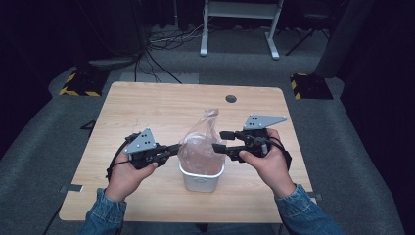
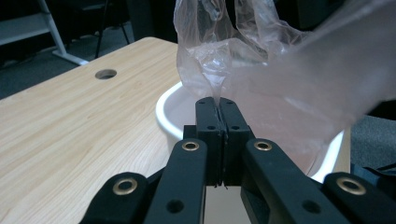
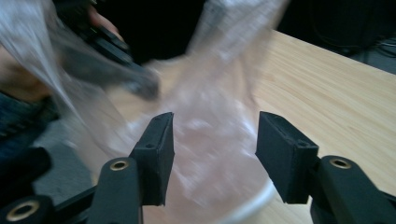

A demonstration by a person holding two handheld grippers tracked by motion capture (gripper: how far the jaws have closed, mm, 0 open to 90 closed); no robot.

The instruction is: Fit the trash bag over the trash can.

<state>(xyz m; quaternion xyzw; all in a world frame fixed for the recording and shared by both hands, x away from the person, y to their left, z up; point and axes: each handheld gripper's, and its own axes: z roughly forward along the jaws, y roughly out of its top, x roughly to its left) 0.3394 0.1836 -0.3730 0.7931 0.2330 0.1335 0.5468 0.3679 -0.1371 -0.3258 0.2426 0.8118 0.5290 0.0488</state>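
Sleeves: denim cuffs at the near edge of the high view, one on each forearm.
Left hand (image 1: pixel 128 174): near-left of the bin, wrapped round its gripper's body.
Right hand (image 1: pixel 266 164): near-right of the bin, holding its gripper level.
Bin (image 1: pixel 201 180): small white tub standing upright on the tabletop, between the two hands, toward the near edge.
Left gripper (image 1: pixel 177 146): pointing right at the bag's left side; its fingers (image 2: pixel 208 122) are clenched together with a fold of the clear film pinched between them, right above the bin's rim.
Right gripper (image 1: pixel 220 141): pointing left at the bag's right side; its fingers (image 3: pixel 156 151) stand apart, released, with the film between and just beyond them but not pressed; this view is blurred.
Plastic bag (image 1: pixel 201 144): clear, thin, sitting in the bin and rising well above its rim, crumpled to a peak at the top.
Tabletop (image 1: pixel 161 105): light wood, bare beyond the bin.
Cable hole (image 1: pixel 231 98): dark round opening near the far edge.
Beyond the tabletop: grey carpet, cables, a white frame leg (image 1: pixel 203 34).
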